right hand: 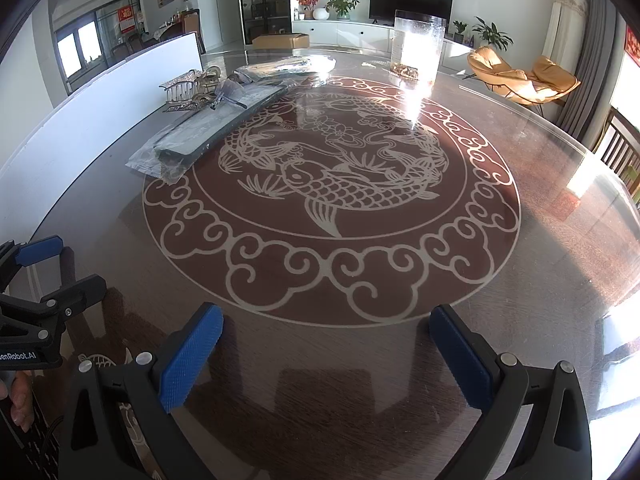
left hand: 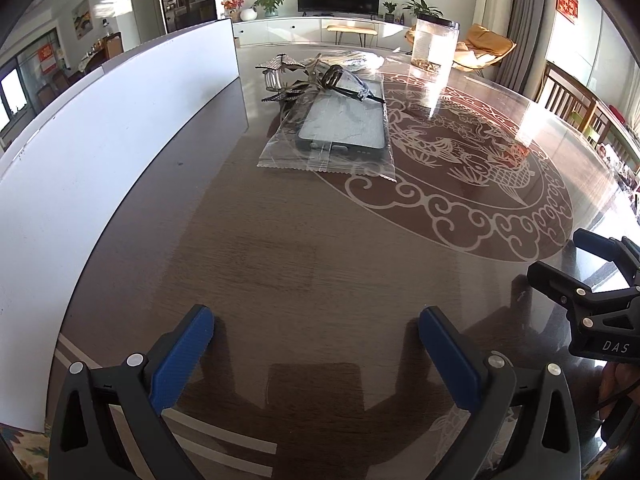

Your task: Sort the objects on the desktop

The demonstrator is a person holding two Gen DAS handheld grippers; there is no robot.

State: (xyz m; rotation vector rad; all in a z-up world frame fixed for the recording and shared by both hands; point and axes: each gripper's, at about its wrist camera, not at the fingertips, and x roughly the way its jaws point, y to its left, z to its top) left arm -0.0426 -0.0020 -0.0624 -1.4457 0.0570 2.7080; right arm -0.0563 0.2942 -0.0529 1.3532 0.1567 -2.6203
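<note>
A phone case in a clear plastic bag (left hand: 340, 132) (right hand: 192, 136) lies on the glass-topped table. At its far end sit a glittery hair claw (left hand: 280, 74) (right hand: 182, 88), a pair of glasses (left hand: 352, 86) (right hand: 230, 94) and more clear packets (right hand: 288, 66). My left gripper (left hand: 316, 332) hangs open and empty over the near table, well short of the bag. My right gripper (right hand: 326, 336) is open and empty too, over the edge of the fish medallion. Each gripper shows at the side of the other's view: the right one (left hand: 576, 256) and the left one (right hand: 68, 260).
A white board (left hand: 100, 152) (right hand: 100, 104) stands upright along the table's left side. A tall clear jar (left hand: 434, 42) (right hand: 418, 46) stands at the far side. The table (right hand: 540, 240) bears a fish medallion. Wooden chairs (left hand: 580, 104) line the right, with strong sun glare there.
</note>
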